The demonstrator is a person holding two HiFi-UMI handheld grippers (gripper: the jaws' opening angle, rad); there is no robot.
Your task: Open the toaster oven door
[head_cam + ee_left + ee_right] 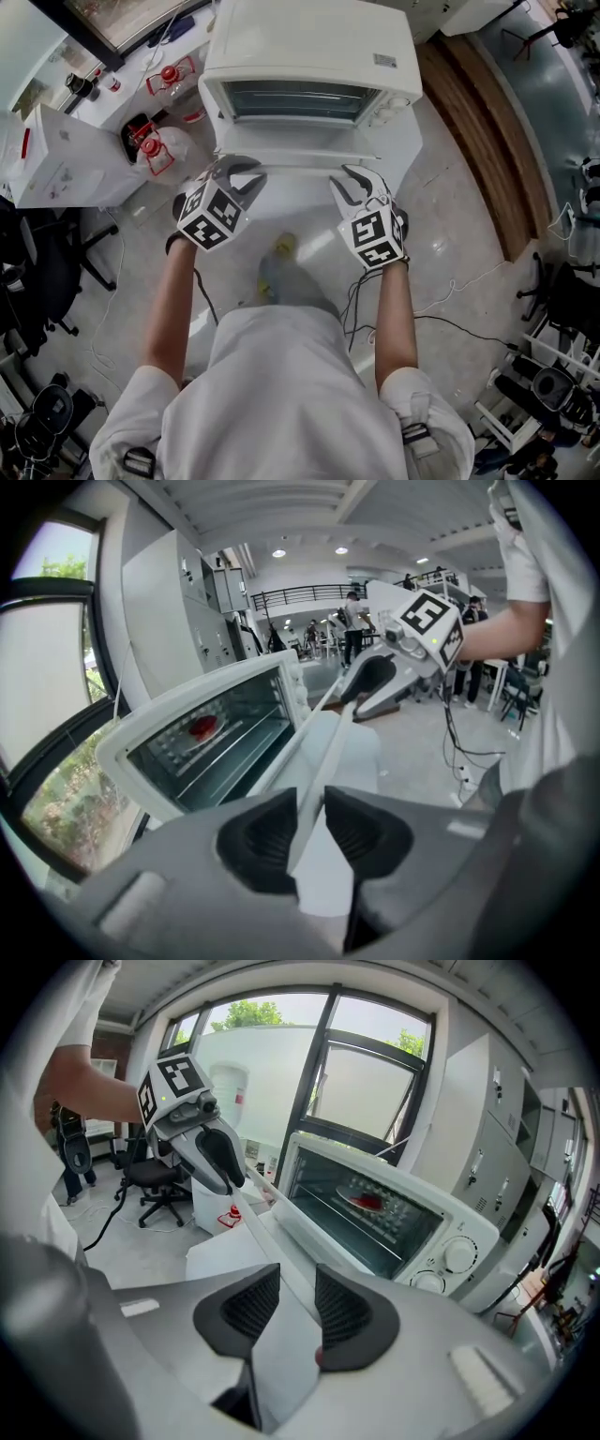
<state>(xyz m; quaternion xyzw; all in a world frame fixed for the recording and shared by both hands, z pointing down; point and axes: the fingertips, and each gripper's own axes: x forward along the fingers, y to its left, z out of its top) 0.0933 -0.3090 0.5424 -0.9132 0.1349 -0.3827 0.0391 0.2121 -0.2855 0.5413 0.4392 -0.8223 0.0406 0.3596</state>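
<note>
A white toaster oven [309,56] stands in front of me with its door [300,192] swung down to about level. The cavity is open, and a red item [367,1201] lies on the rack inside. The thin white door handle [328,742] runs along the door's front edge. My left gripper [239,183] is on its left end; the bar [311,803] fills the gap between the pads. My right gripper [361,192] is on the right end, and there too the handle [246,1211] runs in between the jaws.
White boxes and red-capped bottles [155,141] sit to the oven's left. An office chair [56,272] stands farther left. Cables [450,291] trail over the floor on the right, beside a wooden strip [487,141]. The oven's knobs [459,1255] are on its right side.
</note>
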